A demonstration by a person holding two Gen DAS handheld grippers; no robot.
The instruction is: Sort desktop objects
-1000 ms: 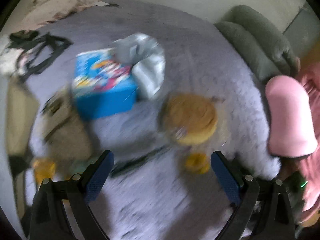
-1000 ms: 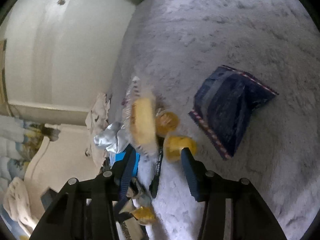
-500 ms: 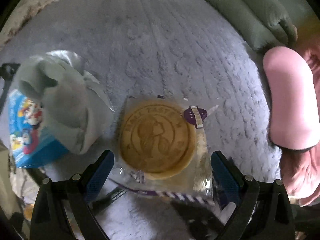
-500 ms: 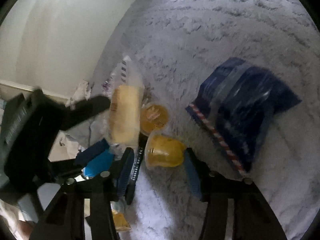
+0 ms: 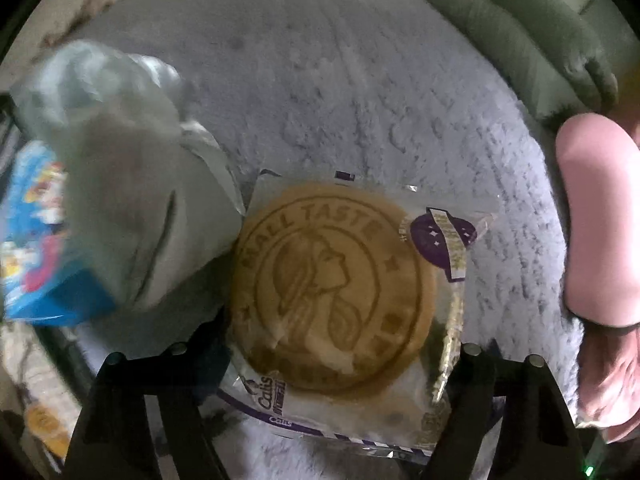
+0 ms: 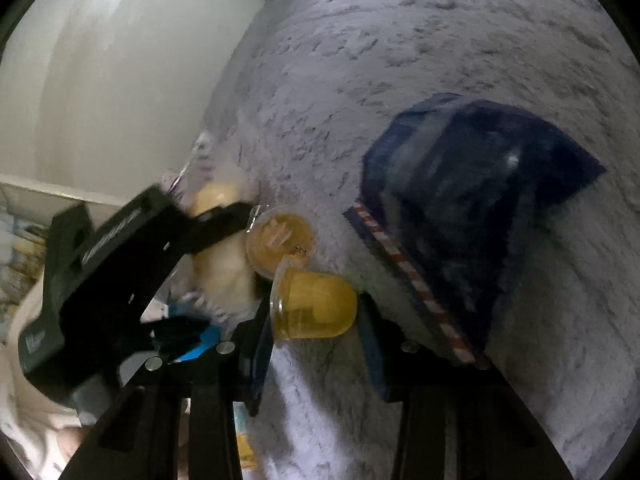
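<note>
Closing both tools: our left gripper straddles the wrapped cookie unpinched; our right gripper clamps the jelly cup for sorting.

Soft grey fleecy blanket underneath everything. On it: wrapped round cake beside crumpled silver bag and blue box. Also two yellow jelly cups touching, near dark blue packet.
</note>
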